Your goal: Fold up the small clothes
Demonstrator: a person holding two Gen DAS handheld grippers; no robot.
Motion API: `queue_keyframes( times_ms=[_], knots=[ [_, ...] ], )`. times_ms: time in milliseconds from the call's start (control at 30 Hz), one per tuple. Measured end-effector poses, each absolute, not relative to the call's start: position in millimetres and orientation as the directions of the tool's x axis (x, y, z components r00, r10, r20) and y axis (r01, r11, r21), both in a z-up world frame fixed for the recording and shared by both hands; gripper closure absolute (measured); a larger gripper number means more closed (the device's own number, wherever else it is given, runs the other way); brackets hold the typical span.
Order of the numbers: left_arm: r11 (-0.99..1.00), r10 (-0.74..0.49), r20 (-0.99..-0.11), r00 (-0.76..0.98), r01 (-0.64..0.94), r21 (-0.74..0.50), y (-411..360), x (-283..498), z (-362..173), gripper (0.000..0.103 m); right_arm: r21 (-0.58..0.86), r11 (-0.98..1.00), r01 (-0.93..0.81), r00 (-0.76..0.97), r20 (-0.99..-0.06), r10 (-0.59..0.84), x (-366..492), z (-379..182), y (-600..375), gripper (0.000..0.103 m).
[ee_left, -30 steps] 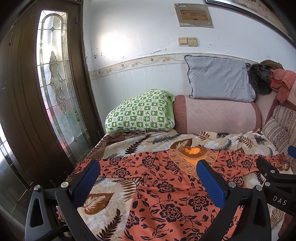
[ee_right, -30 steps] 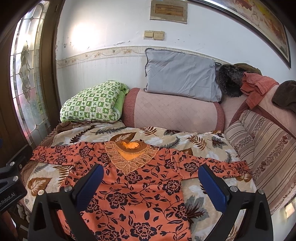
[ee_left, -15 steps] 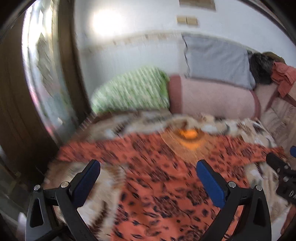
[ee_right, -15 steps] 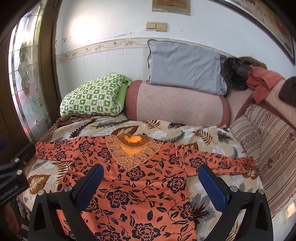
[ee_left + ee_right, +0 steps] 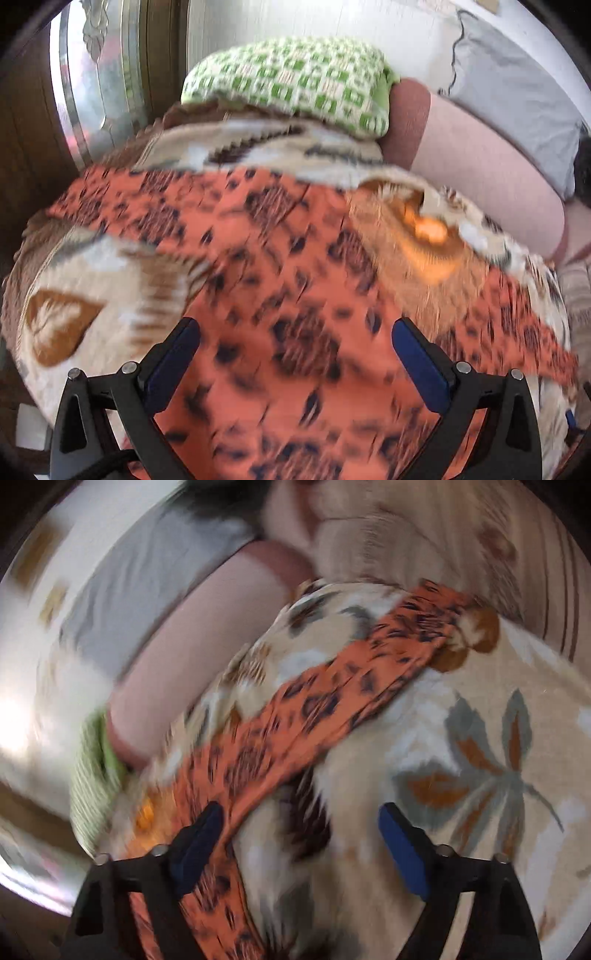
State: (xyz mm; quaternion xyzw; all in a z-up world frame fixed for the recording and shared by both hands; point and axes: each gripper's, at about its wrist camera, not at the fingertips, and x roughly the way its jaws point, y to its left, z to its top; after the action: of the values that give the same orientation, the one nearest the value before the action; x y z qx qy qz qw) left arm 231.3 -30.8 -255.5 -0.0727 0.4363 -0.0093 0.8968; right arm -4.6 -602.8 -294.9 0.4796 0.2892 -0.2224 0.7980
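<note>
Jaws apart over flat orange floral blouse (image 5: pixel 295 295)

Matt orange floral cloth top (image 5: pixel 295 295), soft printed blanket (image 5: pixel 480 738), glossy glass door (image 5: pixel 99 74)

Bed (image 5: pixel 92 295) carried a leaf-print cover. Orange floral garment (image 5: pixel 295 295) lay spread flat on it, one sleeve (image 5: pixel 369 672) reaching toward a side edge. Green checked pillow (image 5: pixel 295 77) and pink bolster (image 5: pixel 480 166) lay along the wall edge.
</note>
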Motion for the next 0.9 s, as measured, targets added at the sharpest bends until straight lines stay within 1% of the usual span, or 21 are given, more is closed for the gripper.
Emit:
queue_keyframes(
  times_ms=[67, 100, 133, 233, 300, 333, 367, 400, 467, 500, 533, 600, 700, 767, 900],
  knots=[
    [0.99, -0.082, -0.755, 0.65, -0.035, -0.138, -44, 244, -259, 0.0, 0.719, 0.31, 0.622, 0.772, -0.63, -0.089, -13, -314, -652, 0.026],
    [0.99, -0.084, -0.747, 0.659, -0.027, -0.135, -52, 248, -264, 0.0, 0.735, 0.268, 0.623, 0.777, -0.622, -0.099, -13, -322, -672, 0.027],
    [0.991, -0.088, -0.744, 0.662, -0.019, -0.135, -59, 252, -271, 0.0, 0.747, 0.237, 0.622, 0.781, -0.616, -0.107, -11, -329, -690, 0.031],
    [0.994, -0.082, -0.763, 0.641, -0.001, -0.108, -82, 265, -292, 0.0, 0.767, 0.153, 0.624, 0.782, -0.615, -0.107, 0, -351, -730, 0.036],
    [0.997, -0.077, -0.786, 0.613, 0.028, -0.076, -94, 271, -303, 0.0, 0.759, 0.101, 0.643, 0.765, -0.633, -0.116, 9, -363, -749, 0.042],
    [0.998, -0.068, -0.792, 0.606, 0.044, -0.052, -99, 273, -306, 0.0, 0.763, 0.092, 0.64, 0.767, -0.628, -0.128, 13, -366, -756, 0.05],
    [0.998, -0.054, -0.794, 0.605, 0.055, -0.026, -102, 274, -307, 0.0, 0.759, 0.097, 0.643, 0.764, -0.629, -0.144, 19, -367, -763, 0.061],
    [0.998, -0.041, -0.794, 0.607, 0.065, -0.001, -105, 276, -307, 0.0, 0.748, 0.103, 0.655, 0.754, -0.638, -0.157, 23, -368, -767, 0.067],
    [0.995, -0.036, -0.782, 0.622, 0.093, 0.028, -107, 276, -305, 0.0, 0.734, 0.088, 0.674, 0.735, -0.653, -0.182, 32, -372, -777, 0.087],
    [0.994, -0.027, -0.773, 0.633, 0.097, 0.045, -106, 276, -305, 0.0, 0.729, 0.081, 0.68, 0.728, -0.657, -0.199, 34, -371, -780, 0.089],
    [0.993, -0.01, -0.763, 0.647, 0.096, 0.068, -105, 274, -304, 0.0, 0.725, 0.091, 0.683, 0.724, -0.655, -0.216, 37, -370, -780, 0.093],
    [0.991, 0.002, -0.749, 0.662, 0.099, 0.09, -101, 273, -298, 0.0, 0.722, 0.15, 0.675, 0.732, -0.632, -0.254, 41, -360, -775, 0.095],
    [0.989, 0.029, -0.717, 0.697, 0.084, 0.122, -89, 272, -288, 0.0, 0.736, 0.287, 0.613, 0.79, -0.564, -0.24, 66, -315, -751, 0.095],
    [0.99, 0.038, -0.704, 0.71, 0.068, 0.123, -76, 273, -282, 0.0, 0.745, 0.387, 0.543, 0.837, -0.514, -0.185, 89, -280, -721, 0.095],
    [0.996, 0.063, -0.697, 0.714, -0.004, 0.087, -39, 278, -273, 0.0, 0.733, 0.551, 0.398, 0.889, -0.458, -0.033, 146, -224, -637, 0.095]
  ],
)
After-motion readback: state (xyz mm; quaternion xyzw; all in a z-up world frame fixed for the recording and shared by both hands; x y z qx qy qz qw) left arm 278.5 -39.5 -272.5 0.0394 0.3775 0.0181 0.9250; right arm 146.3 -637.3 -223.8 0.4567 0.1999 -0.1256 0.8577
